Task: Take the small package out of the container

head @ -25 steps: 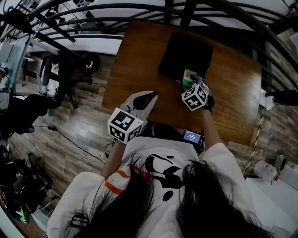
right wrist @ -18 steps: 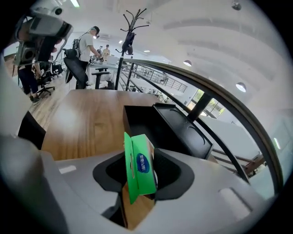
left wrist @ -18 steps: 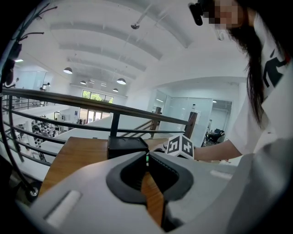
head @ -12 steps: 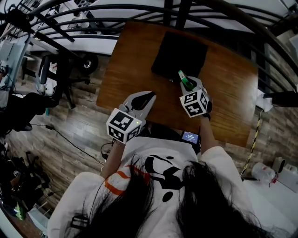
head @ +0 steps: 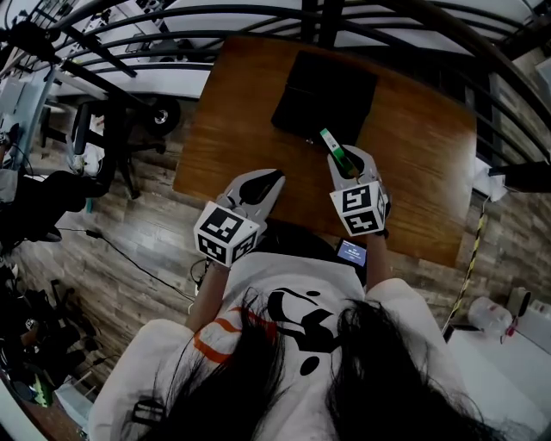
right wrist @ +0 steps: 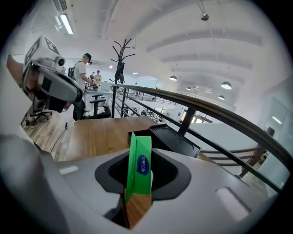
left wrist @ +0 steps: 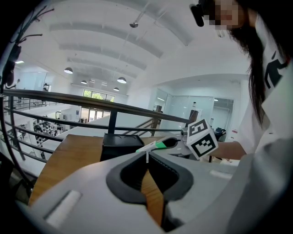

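The small green package (head: 333, 148) stands on edge between the jaws of my right gripper (head: 343, 162), which is shut on it and holds it above the wooden table (head: 237, 112), just in front of the black container (head: 323, 90). In the right gripper view the package (right wrist: 140, 167) rises upright from the jaws, with the container (right wrist: 158, 137) behind it. My left gripper (head: 261, 185) hovers shut and empty over the table's near edge, left of the right one. From the left gripper view I see the package (left wrist: 153, 146) beside the container (left wrist: 120, 144).
A dark metal railing (head: 258, 17) curves along the table's far side. A small lit screen (head: 354, 252) sits at the near edge below my right gripper. Chairs (head: 103, 138) stand on the plank floor to the left. People (right wrist: 82, 68) stand far off.
My right gripper has lifted the green package up from the container's corner and drawn it back toward the person. The left gripper has barely moved.
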The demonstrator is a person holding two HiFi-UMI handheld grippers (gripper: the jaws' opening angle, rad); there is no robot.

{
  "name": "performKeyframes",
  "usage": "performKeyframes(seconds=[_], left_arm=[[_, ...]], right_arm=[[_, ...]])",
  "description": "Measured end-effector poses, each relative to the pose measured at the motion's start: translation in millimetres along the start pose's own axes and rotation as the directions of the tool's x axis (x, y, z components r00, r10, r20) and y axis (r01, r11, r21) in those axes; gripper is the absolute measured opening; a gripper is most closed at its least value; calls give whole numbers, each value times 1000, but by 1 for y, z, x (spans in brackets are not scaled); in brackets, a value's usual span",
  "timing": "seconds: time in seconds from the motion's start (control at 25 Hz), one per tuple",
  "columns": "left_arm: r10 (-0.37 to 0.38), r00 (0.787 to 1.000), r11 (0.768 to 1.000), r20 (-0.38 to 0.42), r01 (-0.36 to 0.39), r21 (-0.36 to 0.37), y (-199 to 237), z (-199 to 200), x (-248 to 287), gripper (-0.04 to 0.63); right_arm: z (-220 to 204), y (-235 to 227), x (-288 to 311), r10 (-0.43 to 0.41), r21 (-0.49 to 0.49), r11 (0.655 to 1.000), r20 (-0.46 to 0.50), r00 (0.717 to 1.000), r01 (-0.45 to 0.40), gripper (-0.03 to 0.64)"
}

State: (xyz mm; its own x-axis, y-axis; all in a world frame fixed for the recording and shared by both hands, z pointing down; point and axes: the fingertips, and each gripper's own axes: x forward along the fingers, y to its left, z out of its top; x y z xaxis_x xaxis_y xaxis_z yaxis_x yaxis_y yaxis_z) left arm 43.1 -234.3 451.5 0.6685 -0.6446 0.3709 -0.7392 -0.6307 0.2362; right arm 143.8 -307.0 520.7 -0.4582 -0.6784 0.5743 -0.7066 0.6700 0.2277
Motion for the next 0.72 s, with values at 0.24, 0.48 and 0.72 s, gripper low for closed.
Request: performKeyframes(seconds=[0.24, 0.48, 0.72], left_arm=[[-3, 1000, 1000, -24, 3, 6, -6, -6, -1, 0], [-22, 999, 1000, -36, 23, 22, -13, -8, 1, 0], [-43, 998, 998, -42, 45, 41, -18, -6, 0, 0]], right_arm=[[0, 14, -20, 15, 29, 999, 19, 1000, -15, 118], [-4, 24, -30, 18, 58, 998, 31, 999, -20, 118], [-1, 37, -40, 22, 88, 996, 54, 998, -26, 118]])
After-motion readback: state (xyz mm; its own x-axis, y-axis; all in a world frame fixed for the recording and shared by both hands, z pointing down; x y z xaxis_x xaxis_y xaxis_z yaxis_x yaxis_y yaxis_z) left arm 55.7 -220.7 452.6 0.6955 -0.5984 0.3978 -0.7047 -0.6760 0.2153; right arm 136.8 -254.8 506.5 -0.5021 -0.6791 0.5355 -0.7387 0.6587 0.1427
